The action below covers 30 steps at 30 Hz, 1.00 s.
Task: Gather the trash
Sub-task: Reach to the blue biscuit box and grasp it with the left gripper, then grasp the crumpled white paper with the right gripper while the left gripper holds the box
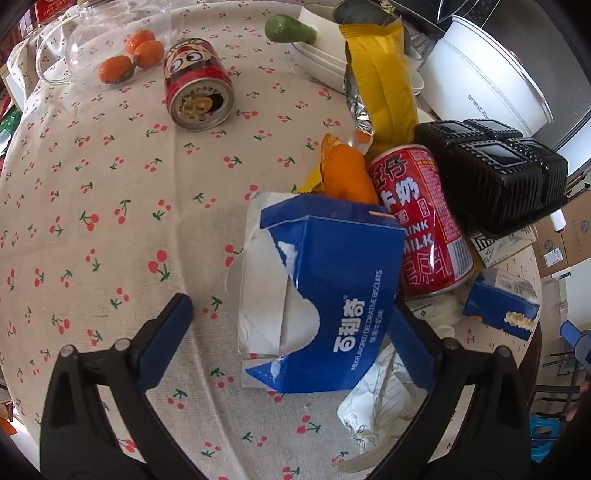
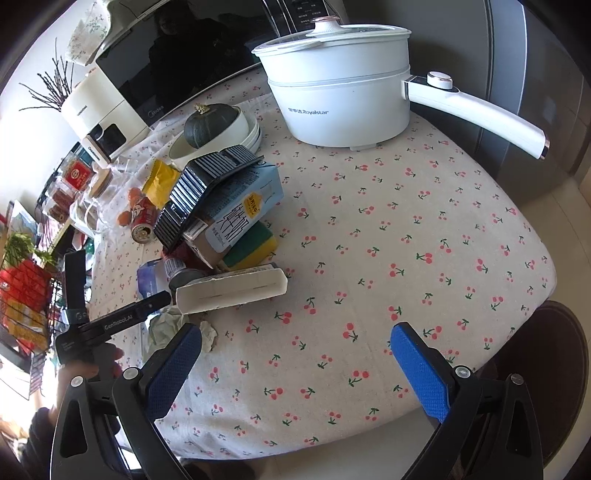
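A pile of trash lies on the cherry-print tablecloth (image 1: pixel 110 229). In the left wrist view a torn blue biscuit box (image 1: pixel 332 295) lies between the fingers of my open left gripper (image 1: pixel 295 328), the right finger partly behind it. Behind it are a red milk can (image 1: pixel 424 221), orange peel (image 1: pixel 347 173), a yellow wrapper (image 1: pixel 384 85), a black plastic tray (image 1: pixel 491 173), crumpled paper (image 1: pixel 380 398) and a small blue box (image 1: pixel 498 306). A second red can (image 1: pixel 197 88) lies apart at the back. My right gripper (image 2: pixel 295 354) is open and empty over bare cloth, right of the pile (image 2: pixel 221 221).
A white electric pot (image 2: pixel 343 92) with a long handle stands at the back right. White bowls hold a dark squash (image 2: pixel 210 125). A glass jar (image 1: pixel 110 40) with oranges and an avocado (image 1: pixel 291 27) are at the back. The table edge (image 2: pixel 546 295) lies right.
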Motion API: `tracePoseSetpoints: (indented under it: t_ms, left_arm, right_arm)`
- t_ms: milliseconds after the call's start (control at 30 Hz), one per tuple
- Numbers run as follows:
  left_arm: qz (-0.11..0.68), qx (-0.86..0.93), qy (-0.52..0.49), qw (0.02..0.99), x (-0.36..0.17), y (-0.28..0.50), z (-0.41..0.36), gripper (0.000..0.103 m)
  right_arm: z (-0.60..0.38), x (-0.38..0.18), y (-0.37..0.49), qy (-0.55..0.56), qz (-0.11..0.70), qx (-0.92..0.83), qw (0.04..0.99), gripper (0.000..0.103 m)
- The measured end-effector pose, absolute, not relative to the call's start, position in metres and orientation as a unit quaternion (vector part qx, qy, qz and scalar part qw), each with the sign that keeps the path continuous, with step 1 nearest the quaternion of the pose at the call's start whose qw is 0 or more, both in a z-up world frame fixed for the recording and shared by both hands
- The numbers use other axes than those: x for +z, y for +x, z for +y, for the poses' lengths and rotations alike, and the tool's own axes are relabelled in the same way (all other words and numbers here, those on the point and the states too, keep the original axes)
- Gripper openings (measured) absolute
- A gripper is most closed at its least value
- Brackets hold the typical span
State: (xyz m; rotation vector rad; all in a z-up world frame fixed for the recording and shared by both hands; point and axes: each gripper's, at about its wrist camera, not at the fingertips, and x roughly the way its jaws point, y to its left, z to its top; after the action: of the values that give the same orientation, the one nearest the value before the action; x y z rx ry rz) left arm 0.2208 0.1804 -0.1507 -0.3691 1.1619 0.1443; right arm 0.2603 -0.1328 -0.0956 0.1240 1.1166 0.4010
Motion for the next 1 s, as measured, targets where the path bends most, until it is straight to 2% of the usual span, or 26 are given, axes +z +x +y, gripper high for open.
tracePoseSetpoints:
  t_ms: [67, 100, 233, 567, 833, 1000]
  left_arm:
    - [0.541, 0.053, -0.177, 0.820, -0.147, 0.219, 0.179, 0.088]
    - [0.541, 0.041, -0.180, 0.820, -0.146, 0.221, 0.179, 0.077]
    - [0.541, 0.025, -0.163, 0.825, -0.132, 0.211, 0.171, 0.072]
    - [0.535, 0.057, -0.140, 0.831, -0.099, 0.140, 0.208, 0.072]
    - [0.540, 0.069, -0.145, 0.826, -0.107, 0.103, 0.242, 0.072]
    - [0.538, 0.071, -0.165, 0.823, -0.110, 0.096, 0.248, 0.073]
  right_arm:
    - [-0.130, -0.099, 0.261, 0.056, 0.531, 0.187, 0.824, 0.103]
    - [-0.128, -0.101, 0.261, 0.055, 0.534, 0.186, 0.823, 0.103]
    - [-0.117, -0.109, 0.258, 0.047, 0.542, 0.184, 0.819, 0.103]
    - [-0.046, -0.134, 0.235, 0.034, 0.560, 0.230, 0.796, 0.103]
    - [0.018, -0.163, 0.226, -0.036, 0.546, 0.231, 0.804, 0.103]
    - [0.028, -0.171, 0.230, -0.012, 0.538, 0.242, 0.808, 0.103]
